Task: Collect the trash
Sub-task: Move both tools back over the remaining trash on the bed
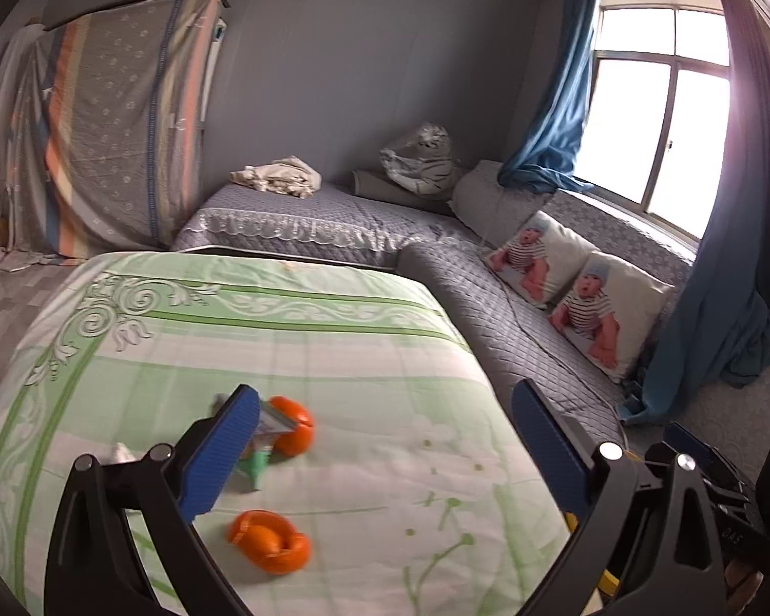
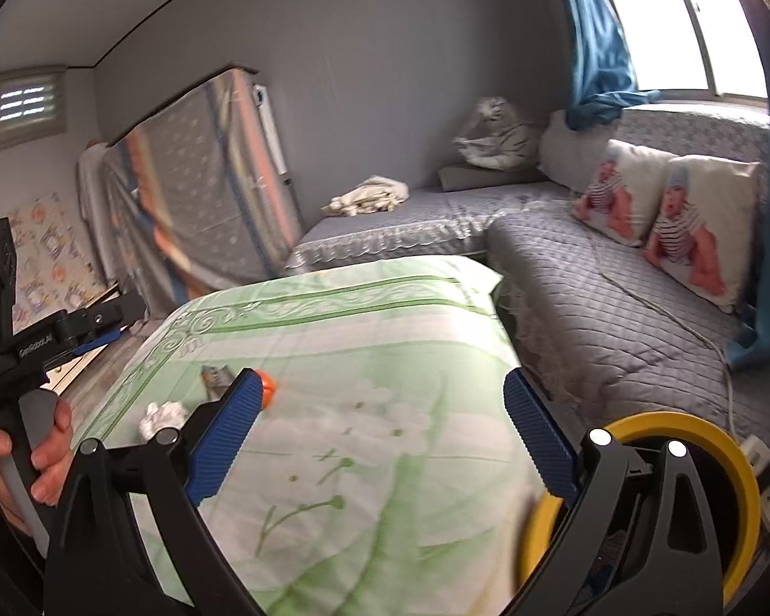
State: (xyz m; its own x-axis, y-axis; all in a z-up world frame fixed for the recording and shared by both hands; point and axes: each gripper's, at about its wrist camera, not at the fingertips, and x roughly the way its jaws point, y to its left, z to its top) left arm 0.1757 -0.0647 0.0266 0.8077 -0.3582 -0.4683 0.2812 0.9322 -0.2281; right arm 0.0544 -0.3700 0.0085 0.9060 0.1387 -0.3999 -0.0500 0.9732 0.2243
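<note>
Orange peel lies on the green floral cloth point(image 1: 333, 349): one piece point(image 1: 296, 425) just right of my left finger, another point(image 1: 269, 540) nearer the camera. A silvery-green wrapper point(image 1: 262, 444) lies against the far peel, and a white tissue point(image 1: 123, 454) shows left of the finger. My left gripper point(image 1: 385, 441) hovers open over the cloth with nothing between its fingers. In the right wrist view the right gripper point(image 2: 380, 426) is open and empty too. Beyond its left finger are a peel point(image 2: 268, 387), a crumpled tissue point(image 2: 161, 416) and a wrapper point(image 2: 213, 377).
A yellow-rimmed bin point(image 2: 693, 428) stands low at the right, beside the clothed table. A grey quilted corner sofa point(image 2: 616, 297) with two printed cushions point(image 2: 667, 215) runs behind. A hand point(image 2: 41, 441) holds the other gripper at the left edge. A draped wardrobe point(image 1: 118, 123) stands at the back.
</note>
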